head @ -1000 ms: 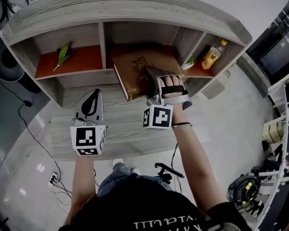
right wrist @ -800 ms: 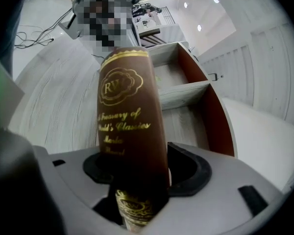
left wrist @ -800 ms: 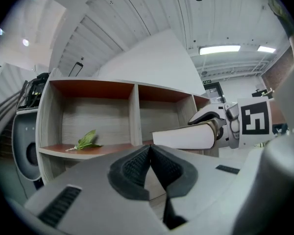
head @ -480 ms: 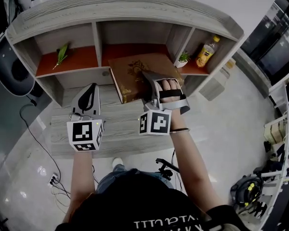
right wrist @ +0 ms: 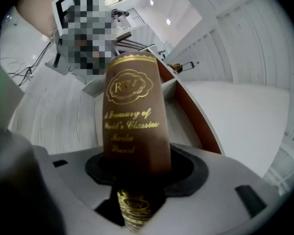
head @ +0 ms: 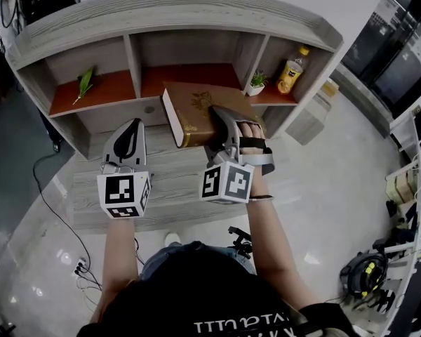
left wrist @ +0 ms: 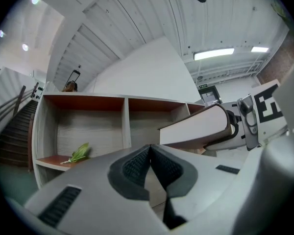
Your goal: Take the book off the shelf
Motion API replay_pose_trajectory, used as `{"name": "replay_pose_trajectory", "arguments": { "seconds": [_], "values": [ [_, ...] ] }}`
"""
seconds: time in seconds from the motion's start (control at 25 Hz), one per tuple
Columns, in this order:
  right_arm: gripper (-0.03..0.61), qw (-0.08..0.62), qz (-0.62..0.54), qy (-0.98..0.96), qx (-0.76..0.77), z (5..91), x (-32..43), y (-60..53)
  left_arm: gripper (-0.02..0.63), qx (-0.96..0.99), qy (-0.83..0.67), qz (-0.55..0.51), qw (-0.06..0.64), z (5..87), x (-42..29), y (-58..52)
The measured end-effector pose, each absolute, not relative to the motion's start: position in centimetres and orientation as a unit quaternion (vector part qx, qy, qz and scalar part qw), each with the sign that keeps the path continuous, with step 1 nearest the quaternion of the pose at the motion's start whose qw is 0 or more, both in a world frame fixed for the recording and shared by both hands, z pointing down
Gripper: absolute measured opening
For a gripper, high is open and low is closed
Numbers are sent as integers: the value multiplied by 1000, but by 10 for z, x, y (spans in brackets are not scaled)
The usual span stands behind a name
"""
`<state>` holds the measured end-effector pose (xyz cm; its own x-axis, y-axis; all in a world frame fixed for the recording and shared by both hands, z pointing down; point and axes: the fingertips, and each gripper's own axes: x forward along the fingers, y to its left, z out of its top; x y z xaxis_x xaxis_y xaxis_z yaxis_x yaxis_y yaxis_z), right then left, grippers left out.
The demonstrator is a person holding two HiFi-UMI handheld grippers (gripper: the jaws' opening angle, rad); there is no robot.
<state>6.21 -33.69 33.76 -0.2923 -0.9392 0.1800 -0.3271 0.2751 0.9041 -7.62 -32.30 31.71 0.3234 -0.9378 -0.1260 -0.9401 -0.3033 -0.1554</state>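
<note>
Head view: shelf (head: 175, 12), three open bays. Book (head: 193, 107) lies flat, jutting from the middle bay over the grey plank top (head: 168, 181). Right gripper (head: 221, 118) has its jaws closing on the book's spine side. Left gripper (head: 132, 126) is well apart at left, over bare plank. Pale floor (head: 323, 188) around.

Left gripper view: pads pressed together, nothing between. Leaf (left wrist: 78, 153) in the left bay.

Right gripper view: pads pinch the book's spine.

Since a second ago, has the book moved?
Yes, slightly: the brown book has slid outward toward the person; more of the red middle shelf floor shows behind it.
</note>
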Motion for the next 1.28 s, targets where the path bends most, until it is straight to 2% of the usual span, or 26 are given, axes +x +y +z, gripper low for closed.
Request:
{"name": "replay_pose_trajectory", "arguments": {
  "seconds": [0.28,0.68,1.28],
  "values": [
    [241,350,-321,-725,498,345,86,-340,9,-812,574,2,105,315,-68,-325],
    [239,246,-160,-779,553,341,103,-341,9,-819,564,-2,104,318,-58,-331],
    [238,193,-31,-783,590,347,110,-341,9,-823,558,-4,109,317,-55,-329]
  ]
}}
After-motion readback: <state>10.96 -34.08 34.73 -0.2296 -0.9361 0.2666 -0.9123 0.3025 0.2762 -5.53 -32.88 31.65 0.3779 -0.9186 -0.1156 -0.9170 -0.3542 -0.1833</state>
